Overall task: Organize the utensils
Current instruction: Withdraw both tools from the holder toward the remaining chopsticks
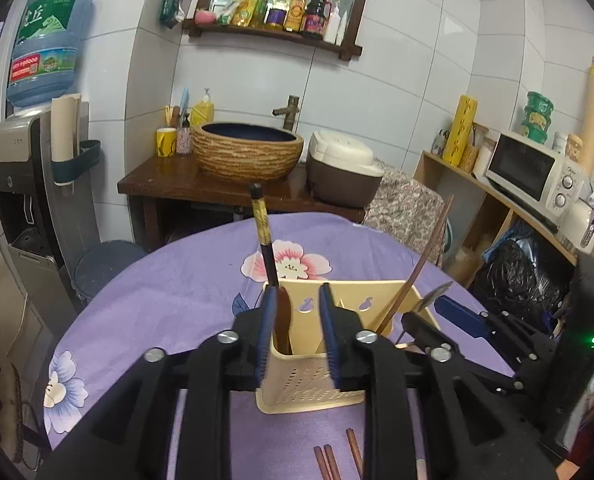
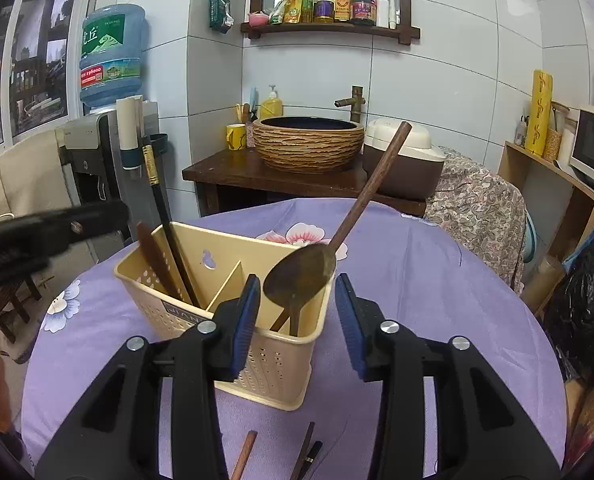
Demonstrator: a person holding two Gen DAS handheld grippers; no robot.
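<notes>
A cream utensil holder (image 2: 221, 292) with perforated walls is seen standing on a purple flowered tablecloth (image 2: 397, 280), divided inside by a partition; both grippers are held over it from the near side.

The left gripper (image 1: 297, 328) is seen with its blue-padded fingers (image 1: 267, 320) apart; between them lies the near corner of the holder's left compartment, and just inside the left finger a brown flat utensil (image 1: 284, 320) is stood in that compartment; whether the pad touches it cannot be told, and nothing is seen clamped. A black chopstick with a gold band (image 1: 263, 236) is leaned in the same compartment, rising beyond the left finger.

The right gripper (image 2: 297, 320) is likewise seen with its fingers (image 2: 243, 320) parted and nothing pressed by the pads; between them, slightly beyond the tips, the bowl of a wooden spoon (image 2: 301, 276) is seen over the right compartment, its handle slanted up and away to the right; a second brown handle is stood below it in that compartment.

On the cloth nearer than the fingertips, loose brown chopsticks (image 1: 329, 462) are seen lying, cut off by the lower edge; a sink basin (image 1: 247, 152) is seen on a dark counter well beyond the table.
</notes>
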